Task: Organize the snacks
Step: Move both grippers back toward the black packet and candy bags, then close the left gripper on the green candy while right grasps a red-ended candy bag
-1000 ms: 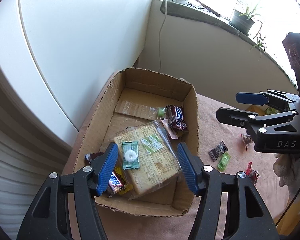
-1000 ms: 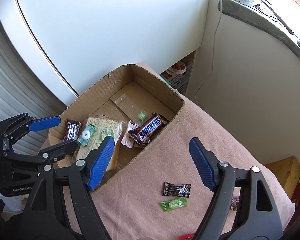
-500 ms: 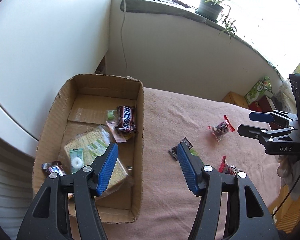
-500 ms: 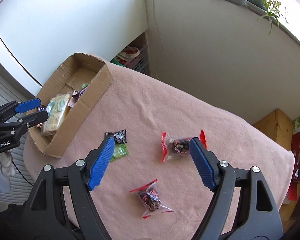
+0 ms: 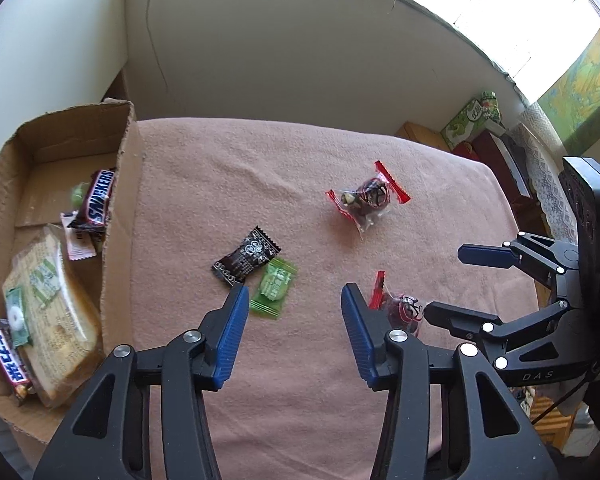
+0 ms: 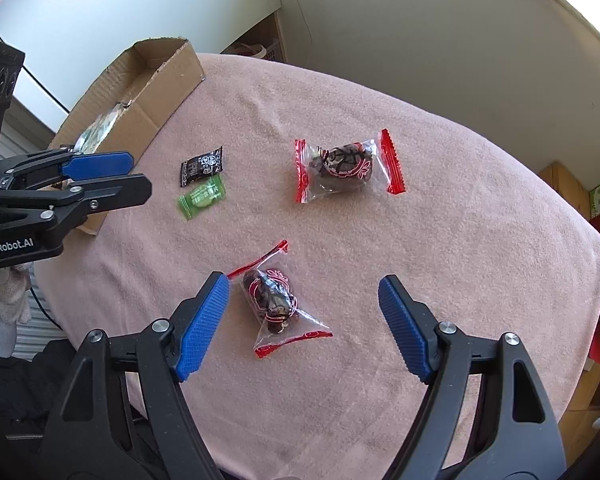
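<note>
On the pink cloth lie a black candy (image 5: 246, 256) (image 6: 202, 167), a green candy (image 5: 274, 286) (image 6: 202, 198) and two clear sweets with red ends, one far (image 5: 366, 198) (image 6: 346, 166) and one near (image 5: 400, 306) (image 6: 272, 300). My left gripper (image 5: 293, 290) (image 6: 140, 178) hovers just short of the green candy, its jaws closing with nothing pressed between them. My right gripper (image 6: 302, 282) (image 5: 444, 282) stands open and wide above the near sweet, which lies close to its left finger. The cardboard box (image 5: 124, 208) (image 6: 160, 80) at the left holds a Snickers bar (image 5: 100, 200) and a cracker pack (image 5: 48, 304).
The cloth-covered table ends near a white wall at the back and drops off at the right, where a green carton (image 5: 474, 118) and wooden boxes stand on the floor. A pale cloth (image 6: 4, 292) hangs under the left gripper.
Both grippers have swung from above the box to the right, over the loose sweets on the cloth, and come lower. The left jaws stand narrower than before.
</note>
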The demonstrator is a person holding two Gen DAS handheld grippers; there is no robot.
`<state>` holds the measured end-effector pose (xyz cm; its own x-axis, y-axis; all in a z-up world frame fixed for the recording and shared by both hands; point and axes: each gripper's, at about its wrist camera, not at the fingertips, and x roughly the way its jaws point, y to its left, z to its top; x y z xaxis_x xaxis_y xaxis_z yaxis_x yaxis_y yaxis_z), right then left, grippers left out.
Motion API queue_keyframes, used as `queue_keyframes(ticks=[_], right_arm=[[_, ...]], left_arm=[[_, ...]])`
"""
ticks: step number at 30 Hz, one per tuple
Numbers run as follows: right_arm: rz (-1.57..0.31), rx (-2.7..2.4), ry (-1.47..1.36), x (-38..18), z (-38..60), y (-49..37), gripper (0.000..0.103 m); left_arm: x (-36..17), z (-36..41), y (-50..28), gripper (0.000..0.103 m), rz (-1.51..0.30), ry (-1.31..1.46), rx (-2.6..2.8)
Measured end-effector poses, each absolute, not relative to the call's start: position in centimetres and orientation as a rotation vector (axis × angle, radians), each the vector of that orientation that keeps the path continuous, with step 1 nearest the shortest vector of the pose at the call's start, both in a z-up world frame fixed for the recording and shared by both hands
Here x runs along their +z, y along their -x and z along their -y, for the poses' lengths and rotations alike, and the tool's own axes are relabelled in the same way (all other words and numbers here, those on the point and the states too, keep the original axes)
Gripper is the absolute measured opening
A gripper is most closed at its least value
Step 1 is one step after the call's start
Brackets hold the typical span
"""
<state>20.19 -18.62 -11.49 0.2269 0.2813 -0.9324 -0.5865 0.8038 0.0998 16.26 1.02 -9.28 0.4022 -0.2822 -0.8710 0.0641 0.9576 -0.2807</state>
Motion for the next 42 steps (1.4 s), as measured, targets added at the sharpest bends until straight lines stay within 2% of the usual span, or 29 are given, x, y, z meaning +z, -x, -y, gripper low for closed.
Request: queue_keyframes(ticks=[2,9,27,28,30,31,33,37,42], right_arm=[[-1.208,0.615,0.306,-11.9,18.7,-19.9,0.080],[-1.229,0.625,0.320,-13.1,18.0,-19.9,0.080],[-1.261,0.647,0.373,-15.3,15.6,-20.2,0.080],[-1.262,0.647,0.381,-15.4,15.5,-20.2,0.075],[-1.274,0.651,0.396,-15.8,15.3,-20.3,0.065],[-1.278,0.652,0.403,-16.0,15.2,-20.3,0.060],[-1.286,0.653,0.415,-16.4,15.1,-20.2,0.056],[-1.296,0.654,0.432,-16.8,15.1,-19.8,0.035],[-1.286,0.638,0.439,-17.0,15.2,-19.4,0.035]], left_arm=[[-10.2,-0.5,-16.8,0.038,-1.163,0.218,-0.228],[-12.6,-0.4,-17.9,0.038,-1.216,0.235,-0.213],[-14.2,1.0,-18.6,0.038,-1.220,0.086,-0.201],[-14.3,1.0,-18.6,0.037,-1.215,0.075,-0.200],[-14.3,1.1,-18.6,0.027,-1.205,0.035,-0.184],[-14.4,1.2,-18.6,0.026,-1.202,0.025,-0.182],[-14.4,0.9,-18.8,0.020,-1.199,0.026,-0.175],[-14.5,0.7,-18.9,0.020,-1.195,0.030,-0.177],[-14.5,0.7,-19.1,0.019,-1.193,0.052,-0.178]])
